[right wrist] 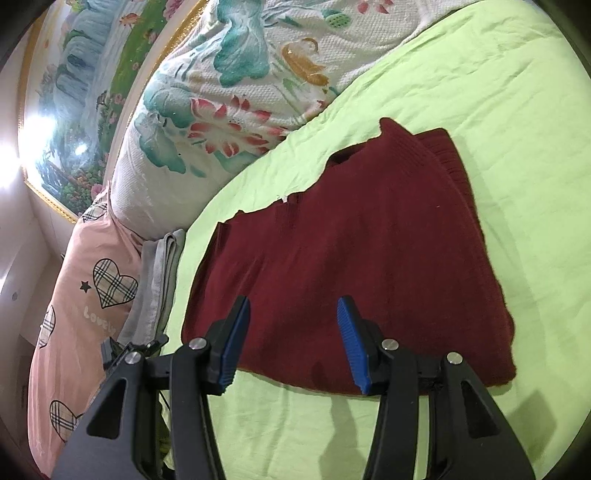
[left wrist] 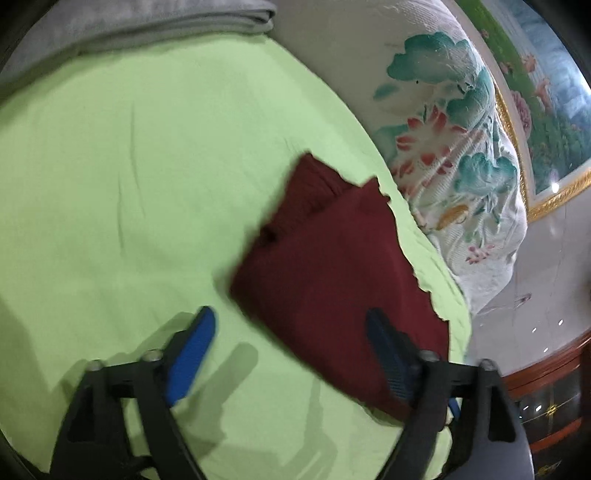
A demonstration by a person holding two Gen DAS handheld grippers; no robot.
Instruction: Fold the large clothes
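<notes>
A dark red knitted garment (right wrist: 369, 251) lies folded into a compact block on the light green bedsheet (right wrist: 498, 92). In the left wrist view the garment (left wrist: 332, 266) sits right of centre, near the sheet's edge. My left gripper (left wrist: 291, 325) is open and empty above the sheet, its right finger over the garment's near corner. My right gripper (right wrist: 293, 314) is open and empty, hovering above the garment's near edge.
A white quilt with a flower print (right wrist: 229, 110) lies along the bed's far side, also in the left wrist view (left wrist: 454, 147). A pink pillow with plaid hearts (right wrist: 85, 295) and folded grey cloth (right wrist: 159, 277) lie at the left. Grey folded fabric (left wrist: 147, 26) lies beyond the sheet.
</notes>
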